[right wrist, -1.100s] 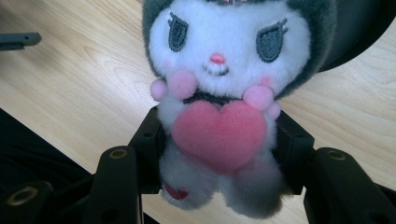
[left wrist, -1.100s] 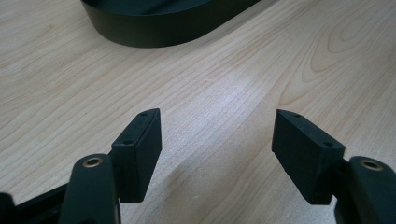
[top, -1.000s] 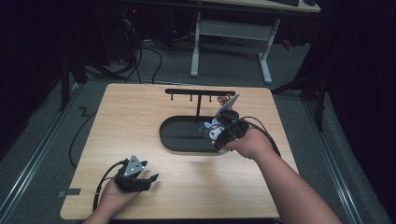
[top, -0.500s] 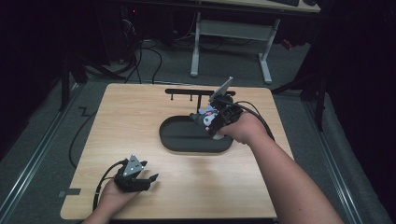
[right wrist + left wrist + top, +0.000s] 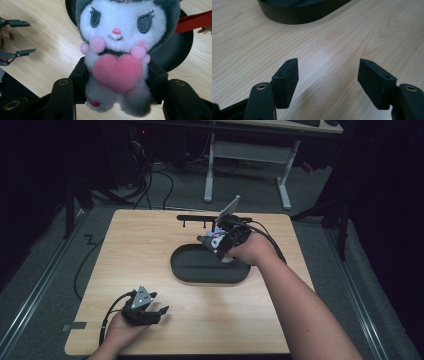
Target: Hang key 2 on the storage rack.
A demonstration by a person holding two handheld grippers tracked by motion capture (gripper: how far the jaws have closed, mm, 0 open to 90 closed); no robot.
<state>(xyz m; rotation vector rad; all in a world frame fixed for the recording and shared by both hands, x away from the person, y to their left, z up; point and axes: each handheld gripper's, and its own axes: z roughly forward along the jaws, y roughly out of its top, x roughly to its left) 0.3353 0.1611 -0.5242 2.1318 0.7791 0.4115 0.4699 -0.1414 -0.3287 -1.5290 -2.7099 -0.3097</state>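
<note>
A plush toy [image 5: 120,37] with a white face, a grey hood and a pink heart on its chest sits upright between the jaws of my right gripper [image 5: 117,80], which is shut on its body. In the high view the right gripper [image 5: 216,241] holds the plush toy [image 5: 218,239] in the air over the far edge of a black oval tray [image 5: 200,272]. My left gripper [image 5: 159,312] rests near the table's front left, jaws open. Between the jaws of that left gripper [image 5: 328,82] there is just bare wood, with the tray's wall [image 5: 302,12] ahead of it.
A low black rack [image 5: 200,217] with small hooks stands along the table's far edge, just behind the right gripper. A red strap [image 5: 195,21] crosses the upper right of the right gripper view. Table legs and cables lie on the floor beyond the table.
The right gripper has risen with the plush toy and moved left and toward the far edge, from the tray's right end to near the rack. The left gripper has stayed still.
</note>
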